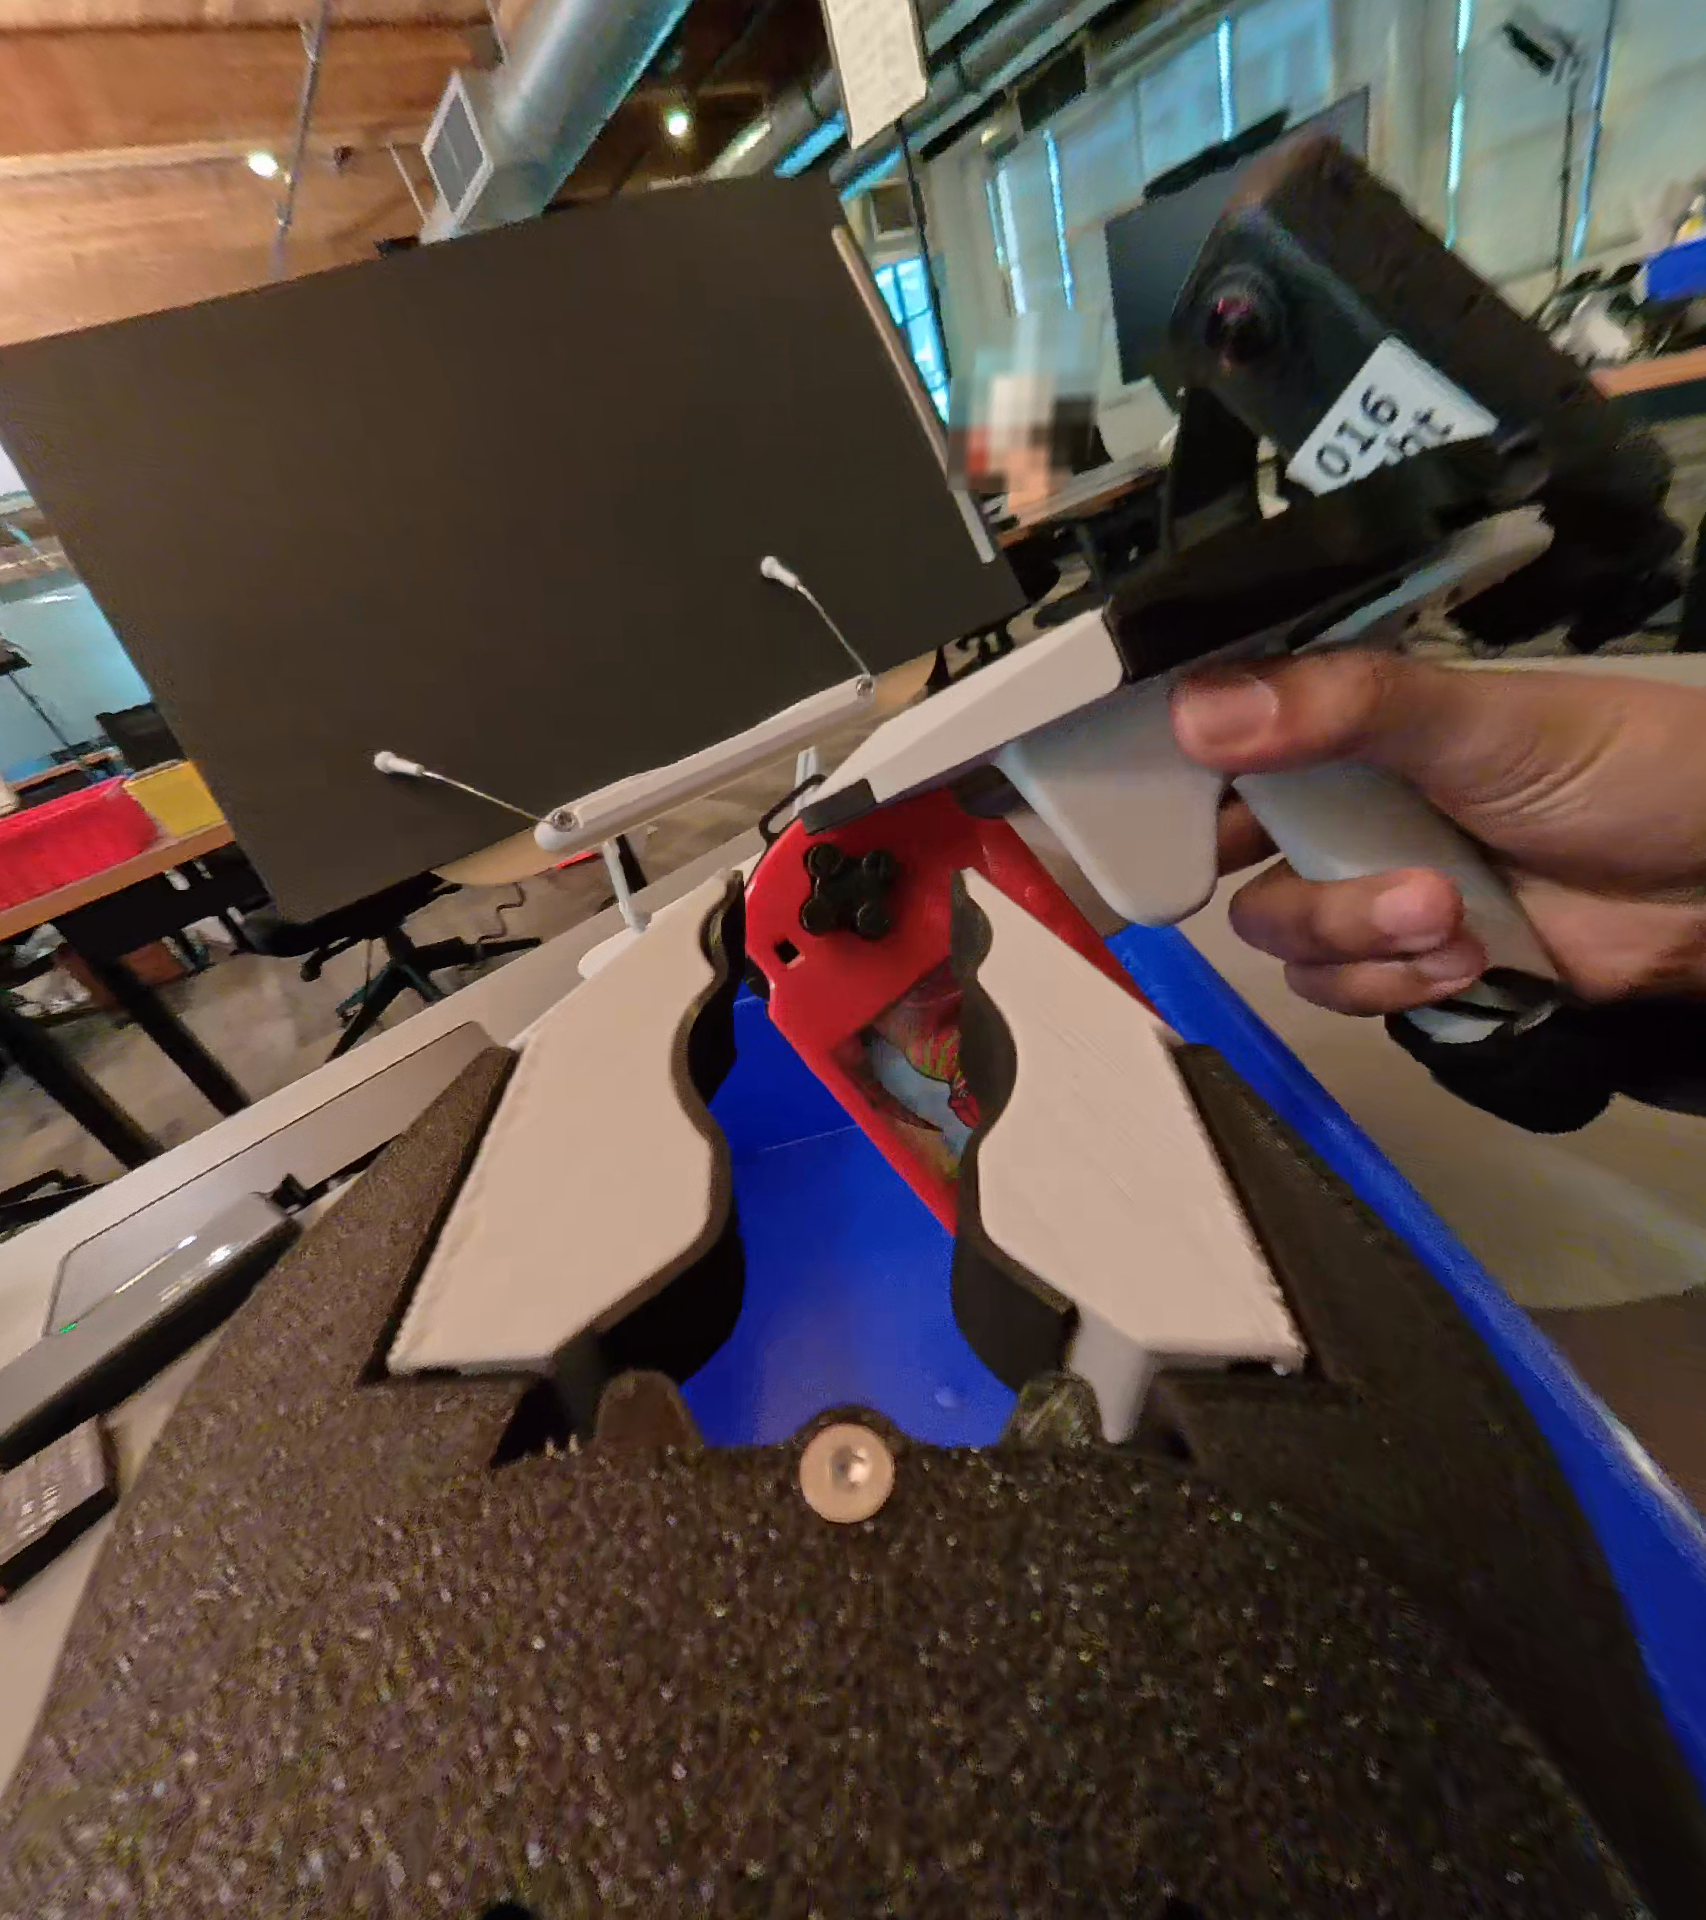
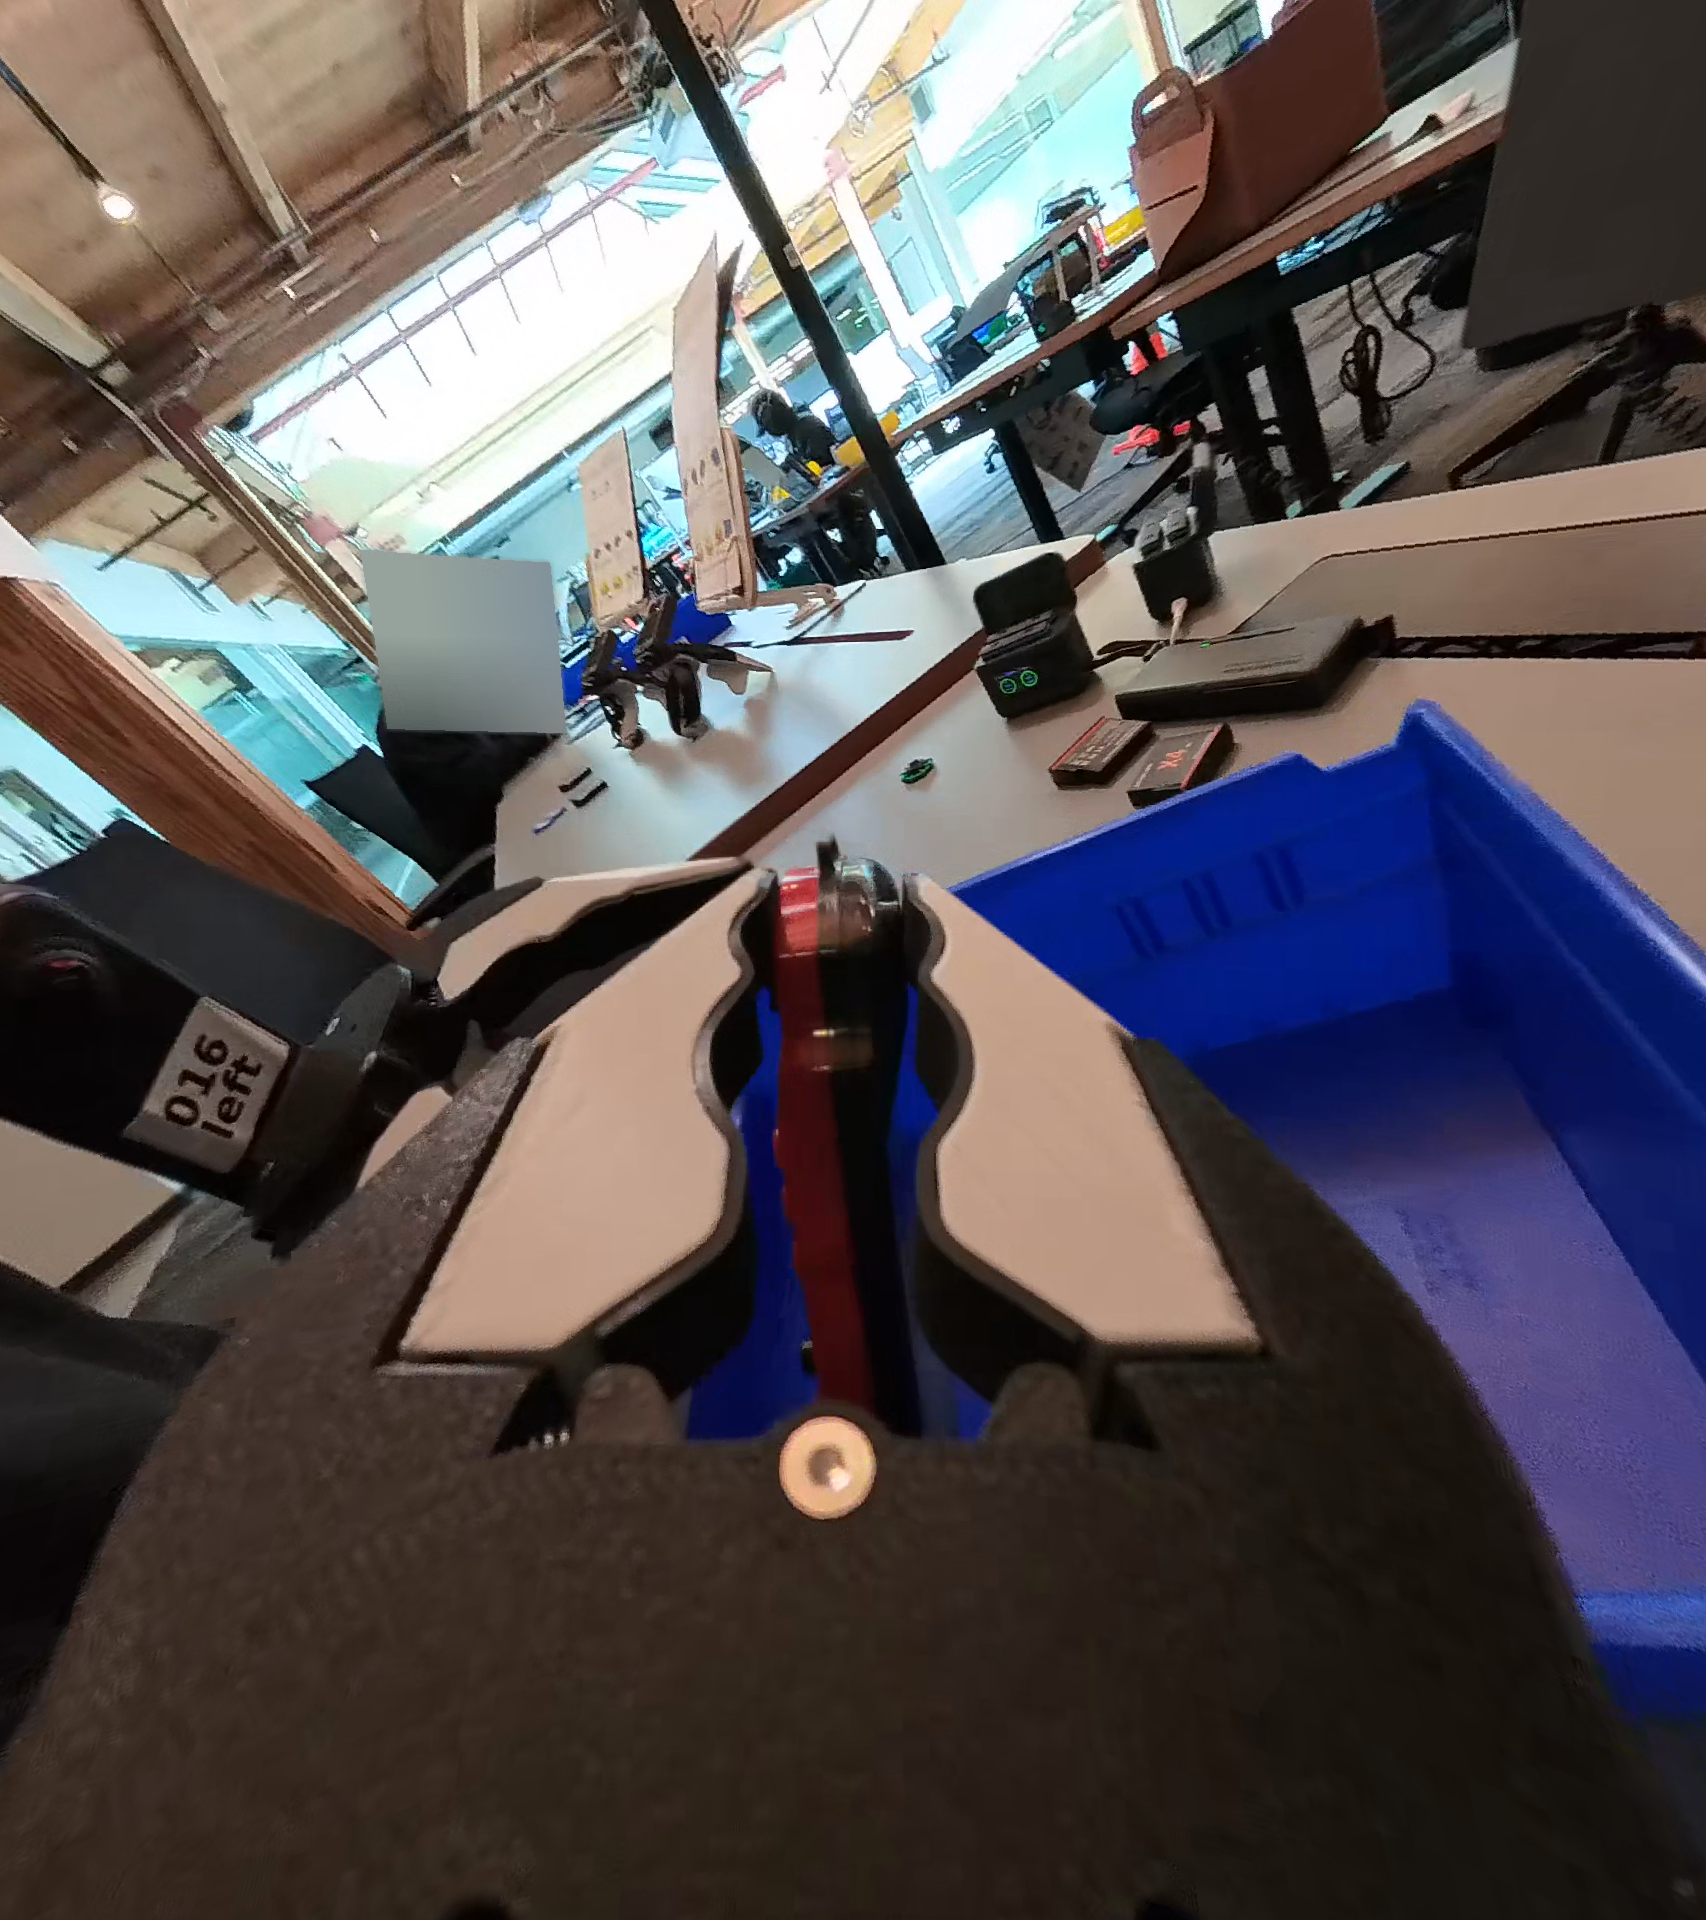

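A red handheld game controller [image 1: 797, 966] with a black thumbstick [image 1: 849, 883] hangs over a blue plastic bin [image 1: 828, 1247]. My left gripper [image 1: 849, 925] has its jaws partly closed, with its fingertips against the two sides of the controller's stick end. My right gripper [image 1: 823, 805], held by a person's hand [image 1: 1514, 831], comes in from the upper right and clamps the same controller. In the right wrist view the right gripper [image 2: 833, 894] is shut on the controller [image 2: 813, 1195], seen edge-on. One left gripper finger [image 2: 600, 925] reaches it from the left. The bin [image 2: 1597, 935] looks empty.
A black board on a white stand [image 1: 475, 540] stands behind the bin. On the grey table [image 2: 1607, 582] lie a flat black box [image 2: 1244, 665], a charger case [image 2: 1031, 649] and small cards [image 2: 1140, 753]. Other desks and chairs stand farther off. Left and right tips are no more than a few centimetres apart.
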{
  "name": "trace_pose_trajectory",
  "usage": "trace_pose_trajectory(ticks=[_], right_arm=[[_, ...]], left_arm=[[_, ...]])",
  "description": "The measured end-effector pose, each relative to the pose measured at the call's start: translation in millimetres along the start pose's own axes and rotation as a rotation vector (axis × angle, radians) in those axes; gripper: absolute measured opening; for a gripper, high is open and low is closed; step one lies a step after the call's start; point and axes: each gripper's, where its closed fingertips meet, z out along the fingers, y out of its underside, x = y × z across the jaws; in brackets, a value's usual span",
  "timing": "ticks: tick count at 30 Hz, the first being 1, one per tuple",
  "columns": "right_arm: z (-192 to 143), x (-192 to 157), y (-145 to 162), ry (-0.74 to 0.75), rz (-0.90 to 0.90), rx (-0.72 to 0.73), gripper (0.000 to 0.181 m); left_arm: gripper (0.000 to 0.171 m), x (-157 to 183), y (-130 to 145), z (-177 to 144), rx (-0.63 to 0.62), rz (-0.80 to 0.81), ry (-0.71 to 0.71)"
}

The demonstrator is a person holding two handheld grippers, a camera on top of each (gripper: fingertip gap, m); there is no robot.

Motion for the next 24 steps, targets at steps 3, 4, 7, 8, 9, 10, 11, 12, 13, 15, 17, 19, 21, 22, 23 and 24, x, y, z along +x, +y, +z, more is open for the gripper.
trace_pose_trajectory(ticks=[3,4,7,8,9,10,11,12,13,15,17,19,21,22,23,24], right_arm=[[2.5,-1.9,2.2,0.008,0.003,-0.005,0.023],[3.6,-2.6,3.3,0.006,0.012,-0.008,0.023],[5.2,-1.5,5.2,0.008,0.037,-0.008,0.023],[5.6,-1.3,6.1,0.009,0.042,-0.012,0.023],[6.0,-1.3,7.4,0.008,0.046,-0.018,0.023],[6.1,-1.5,8.5,0.006,0.046,-0.023,0.023],[6.1,-1.8,9.5,0.004,0.047,-0.029,0.023],[6.0,-1.8,10.4,0.003,0.046,-0.035,0.023],[5.8,-2.2,11.0,0.001,0.043,-0.040,0.023],[5.9,-2.1,11.8,0.003,0.039,-0.051,0.023],[6.0,-0.1,13.8,0.017,0.020,-0.070,0.023],[5.3,2.1,15.7,0.034,-0.011,-0.091,0.023],[4.1,3.4,16.2,0.043,-0.039,-0.103,0.023],[3.6,3.0,15.8,0.039,-0.045,-0.100,0.023],[3.3,1.7,14.6,0.028,-0.037,-0.091,0.023],[3.1,-1.1,11.8,0.003,-0.006,-0.068,0.023]], left_arm=[[0.038,-0.3,4.8,2.7,-0.018,0.041,-0.032],[0.038,-0.3,6.2,3.3,-0.023,0.043,-0.036],[0.033,-0.1,8.2,3.8,-0.038,0.043,-0.033],[0.026,0.9,8.7,4.0,-0.043,0.037,-0.026],[0.018,-1.4,8.8,3.7,-0.044,0.033,-0.039],[0.017,-1.9,9.2,3.3,-0.046,0.035,-0.033],[0.017,-1.9,9.5,3.0,-0.046,0.020,-0.022],[0.017,-1.7,9.4,2.5,-0.043,0.004,-0.012],[0.017,-1.6,9.3,2.1,-0.036,-0.006,-0.006],[0.017,-1.5,9.7,2.2,-0.031,0.003,-0.010],[0.017,-1.0,12.3,3.3,-0.044,0.013,-0.014],[0.017,0.1,15.1,4.4,-0.057,-0.017,0.006],[0.016,1.2,16.6,4.7,-0.069,-0.069,0.042],[0.016,0.6,16.2,4.3,-0.074,-0.093,0.055],[0.016,0.3,14.2,3.7,-0.066,-0.102,0.063],[0.015,-0.5,10.1,2.7,-0.041,-0.090,0.055]])
